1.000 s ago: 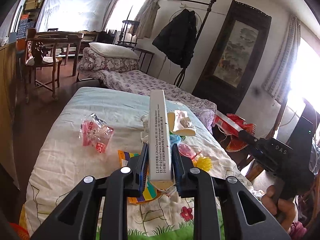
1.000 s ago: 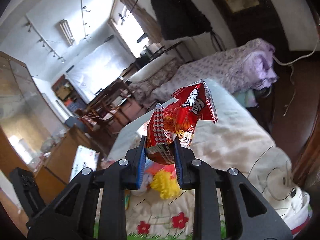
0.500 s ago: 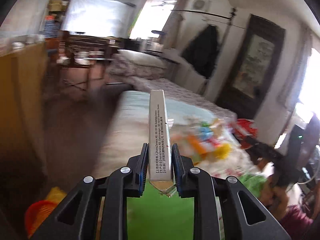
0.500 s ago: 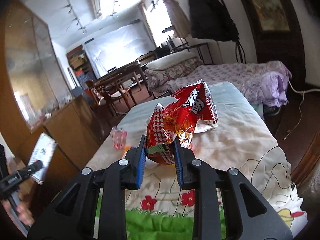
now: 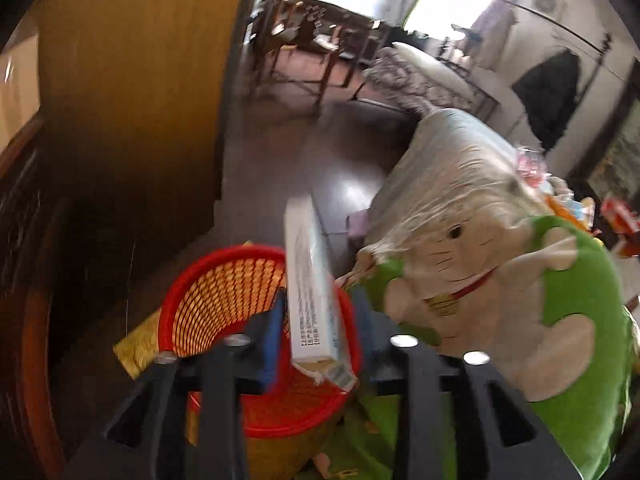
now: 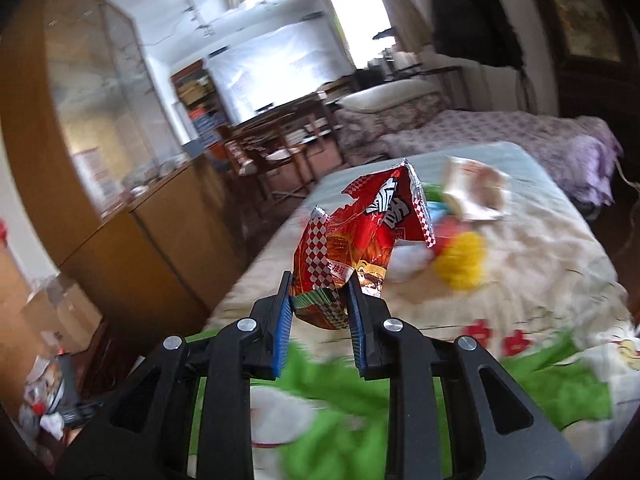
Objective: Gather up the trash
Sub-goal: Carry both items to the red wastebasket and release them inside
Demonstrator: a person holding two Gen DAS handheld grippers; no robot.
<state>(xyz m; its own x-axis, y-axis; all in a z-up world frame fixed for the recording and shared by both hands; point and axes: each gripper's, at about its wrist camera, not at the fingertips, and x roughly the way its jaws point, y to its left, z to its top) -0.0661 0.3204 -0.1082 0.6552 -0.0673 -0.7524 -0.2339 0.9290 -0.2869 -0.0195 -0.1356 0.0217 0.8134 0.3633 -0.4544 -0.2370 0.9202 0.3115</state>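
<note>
The left gripper (image 5: 318, 344) hangs over the red mesh wastebasket (image 5: 224, 292), jaws opening around a slim white carton (image 5: 310, 280) that slips free between them. The right gripper (image 6: 320, 314) pinches a red snack wrapper (image 6: 360, 240) above the bed (image 6: 540, 240), where a yellow toy (image 6: 460, 260) and more litter wait.

Black plastic gripper (image 6: 320, 308) frames with cut-out arms, blue ribbed pads (image 6: 282, 332) and round silver screws (image 6: 247, 324).
</note>
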